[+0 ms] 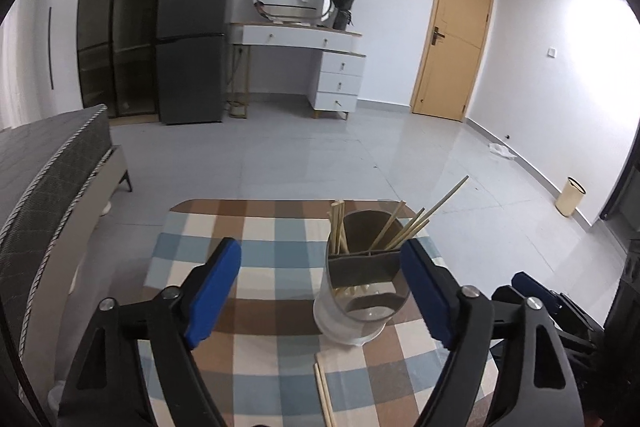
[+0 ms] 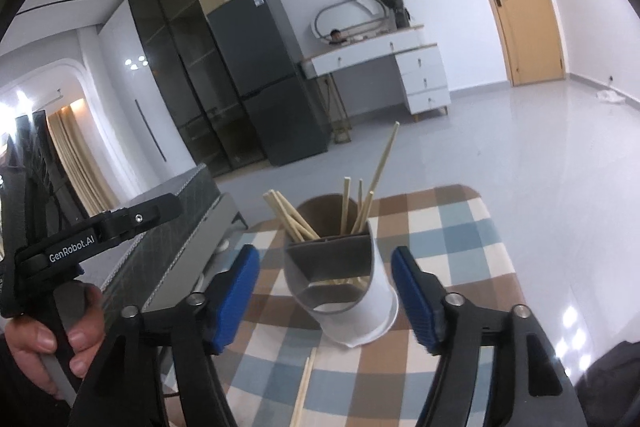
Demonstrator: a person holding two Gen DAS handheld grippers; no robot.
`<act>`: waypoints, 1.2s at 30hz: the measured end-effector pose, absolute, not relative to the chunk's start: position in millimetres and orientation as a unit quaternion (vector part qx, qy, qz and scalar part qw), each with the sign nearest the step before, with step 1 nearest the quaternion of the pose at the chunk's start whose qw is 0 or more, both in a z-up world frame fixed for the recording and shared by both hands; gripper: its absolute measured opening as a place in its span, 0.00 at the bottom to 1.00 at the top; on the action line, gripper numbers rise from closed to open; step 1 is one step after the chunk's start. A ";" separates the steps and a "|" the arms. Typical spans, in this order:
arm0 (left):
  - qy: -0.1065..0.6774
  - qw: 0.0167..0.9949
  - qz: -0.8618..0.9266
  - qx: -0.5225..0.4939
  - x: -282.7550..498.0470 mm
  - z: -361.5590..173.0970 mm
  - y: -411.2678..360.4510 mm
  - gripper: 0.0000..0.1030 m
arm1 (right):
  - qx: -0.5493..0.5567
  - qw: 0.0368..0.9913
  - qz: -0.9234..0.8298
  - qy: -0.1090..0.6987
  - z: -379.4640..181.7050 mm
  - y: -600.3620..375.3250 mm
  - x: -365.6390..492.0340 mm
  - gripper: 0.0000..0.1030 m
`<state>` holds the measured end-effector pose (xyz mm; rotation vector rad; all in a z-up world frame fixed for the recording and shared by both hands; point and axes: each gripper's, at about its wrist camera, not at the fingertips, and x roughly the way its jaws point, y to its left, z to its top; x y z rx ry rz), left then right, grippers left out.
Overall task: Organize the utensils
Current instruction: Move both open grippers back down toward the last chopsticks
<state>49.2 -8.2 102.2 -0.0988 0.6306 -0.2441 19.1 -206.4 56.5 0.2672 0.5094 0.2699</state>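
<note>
A white utensil holder [image 1: 352, 315] with a grey divided insert stands on a checked tablecloth [image 1: 272, 267]. Several wooden chopsticks [image 1: 404, 227] lean in its compartments. My left gripper [image 1: 320, 255] is open; the holder stands just ahead between its blue pads, nearer the right one, untouched. In the right wrist view my right gripper [image 2: 326, 259] is open too, with the same holder [image 2: 360, 307] and its chopsticks [image 2: 296, 219] ahead in the gap, clear of both pads. Two loose chopsticks [image 1: 324, 395] lie on the cloth in front of the holder, seen again as chopsticks [image 2: 304, 387].
A grey mattress [image 1: 48, 187] runs along the table's left side. A hand [image 2: 48, 339] grips the other tool's handle at the left. Beyond the table's far edge lies open tiled floor, with a fridge [image 1: 192, 27], a white dresser [image 1: 320, 67] and a bin [image 1: 570, 201].
</note>
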 end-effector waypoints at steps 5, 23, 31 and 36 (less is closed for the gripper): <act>0.301 0.948 -0.099 -0.039 31.2 104.7 -5.8 0.78 | 0.127 0.955 0.129 0.237 56.6 -200.4 -0.2 0.75; 0.293 0.952 -0.061 -0.065 -16.3 80.7 19.7 0.87 | 0.095 0.967 0.129 0.199 53.2 -172.8 -41.6 0.91; 0.282 0.958 -0.038 -0.045 -15.1 54.5 18.1 0.87 | 0.077 0.961 0.128 0.232 32.2 -171.5 -42.3 0.91; 0.301 0.952 -0.034 -0.046 -3.0 30.9 20.1 0.87 | 0.080 0.950 0.121 0.276 13.6 -170.4 -32.3 0.91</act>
